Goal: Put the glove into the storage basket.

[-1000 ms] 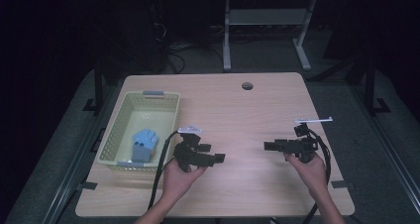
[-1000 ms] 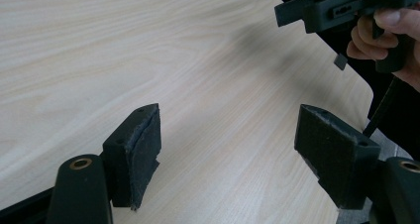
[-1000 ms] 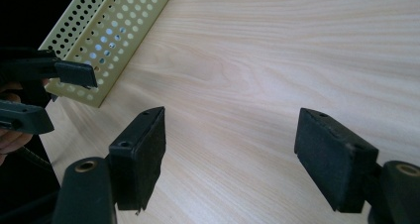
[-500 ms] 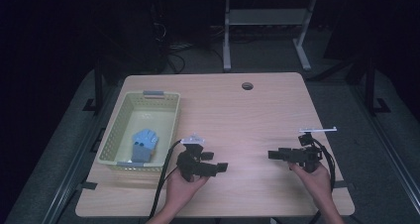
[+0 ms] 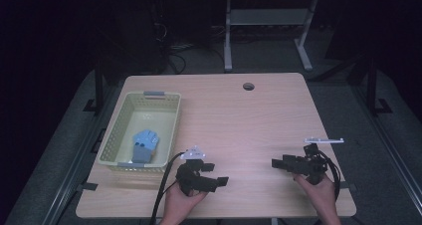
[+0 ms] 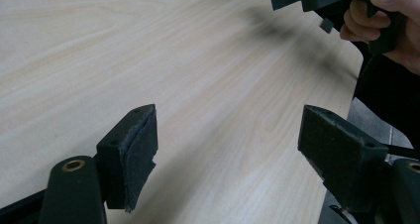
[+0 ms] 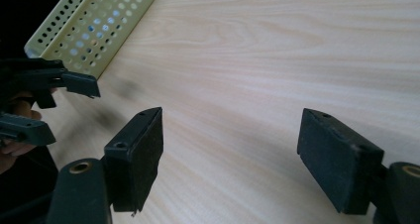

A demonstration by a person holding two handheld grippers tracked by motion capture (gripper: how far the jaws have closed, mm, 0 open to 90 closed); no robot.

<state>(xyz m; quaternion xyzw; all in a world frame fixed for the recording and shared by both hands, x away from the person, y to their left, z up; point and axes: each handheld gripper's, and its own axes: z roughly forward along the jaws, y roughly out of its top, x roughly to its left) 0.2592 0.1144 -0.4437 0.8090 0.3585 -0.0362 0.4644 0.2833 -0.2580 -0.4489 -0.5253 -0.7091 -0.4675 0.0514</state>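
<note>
My left gripper (image 5: 216,174) hovers low over the near middle of the wooden table (image 5: 239,120), jaws pointing right and open with nothing between them. The left gripper view shows this open gap (image 6: 230,130) over bare wood. My right gripper (image 5: 279,161) is at the near right, pointing left toward the other one, also open and empty (image 7: 233,135). The two grippers face each other, a short stretch apart. A pale yellow perforated basket (image 5: 117,135) stands at the table's left with a blue and grey object (image 5: 144,143) inside.
A round cable hole (image 5: 248,86) sits near the table's far edge. Beyond the table stand a metal frame (image 5: 263,21) and dark floor. The basket's wall (image 7: 94,26) lies behind the left gripper (image 7: 44,100) in the right gripper view. The table's right edge (image 6: 354,80) is close.
Both hands have drawn back toward the near edge of the table. Both grippers stay open and empty. The basket and its contents have not moved.
</note>
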